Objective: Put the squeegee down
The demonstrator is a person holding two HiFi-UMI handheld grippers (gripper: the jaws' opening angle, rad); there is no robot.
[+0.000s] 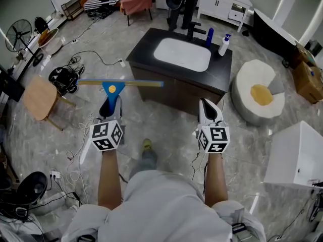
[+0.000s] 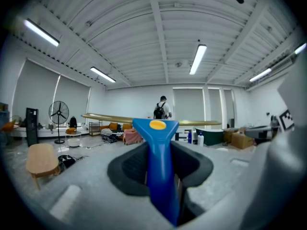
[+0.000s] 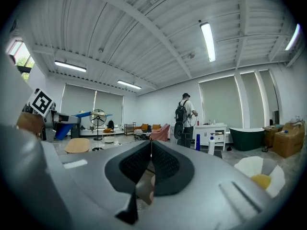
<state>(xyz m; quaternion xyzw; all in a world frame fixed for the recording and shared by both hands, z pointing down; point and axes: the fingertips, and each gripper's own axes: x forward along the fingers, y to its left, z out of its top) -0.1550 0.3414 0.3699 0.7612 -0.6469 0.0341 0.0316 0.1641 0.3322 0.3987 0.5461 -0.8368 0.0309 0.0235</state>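
**Squeegee held, not yet set down**

The left gripper (image 1: pixel 110 105) clamps the blue squeegee (image 1: pixel 112 88) by its handle, which keeps the blade level. The sink cabinet (image 1: pixel 146 40) at 1 o'clock is probably its destination. At 3 o'clock, the right gripper (image 1: pixel 209 111) is closed and empty.

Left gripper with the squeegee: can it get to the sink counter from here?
Probably yes. The left gripper holds the squeegee in front of the counter's near-left corner, with nothing standing between. The dark top beside the basin is bare; the bottles stand at the far right.
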